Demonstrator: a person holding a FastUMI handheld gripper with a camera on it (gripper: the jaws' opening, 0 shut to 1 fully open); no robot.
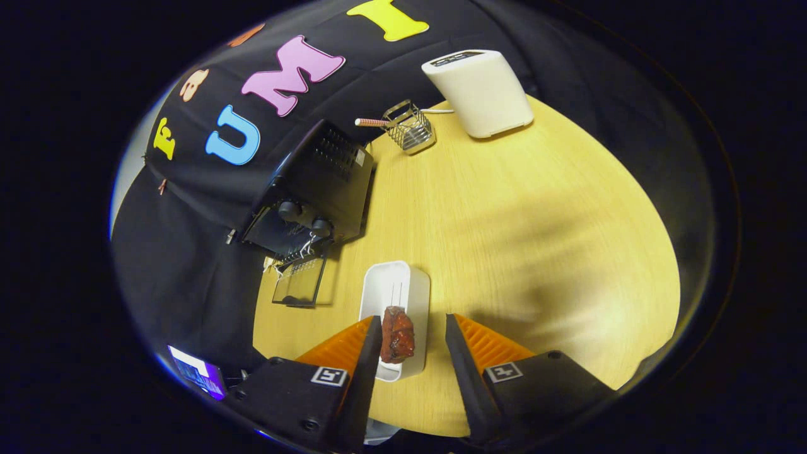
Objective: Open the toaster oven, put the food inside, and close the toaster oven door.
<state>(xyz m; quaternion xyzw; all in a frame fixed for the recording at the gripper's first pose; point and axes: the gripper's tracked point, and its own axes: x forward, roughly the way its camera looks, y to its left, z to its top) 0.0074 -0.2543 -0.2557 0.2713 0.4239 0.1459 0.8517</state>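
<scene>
A black toaster oven (315,189) stands at the table's left edge, beyond and left of the fingers. Its glass door (299,282) hangs open and lies flat in front of it. A white rectangular tray (397,287) rests on the yellow table just ahead of the fingers. On the tray's near end sits a dark red piece of food (397,334). My gripper (413,334) is open above the tray. The food lies between the orange fingers (343,343), close beside the left one, with a wide gap to the right one. Neither finger presses on it.
A white pop-up toaster (482,91) stands at the far end of the round wooden table (536,239). A wire basket (410,129) with a striped stick sits beside it. Black cloth surrounds the table. A small lit screen (198,372) shows near the left finger's base.
</scene>
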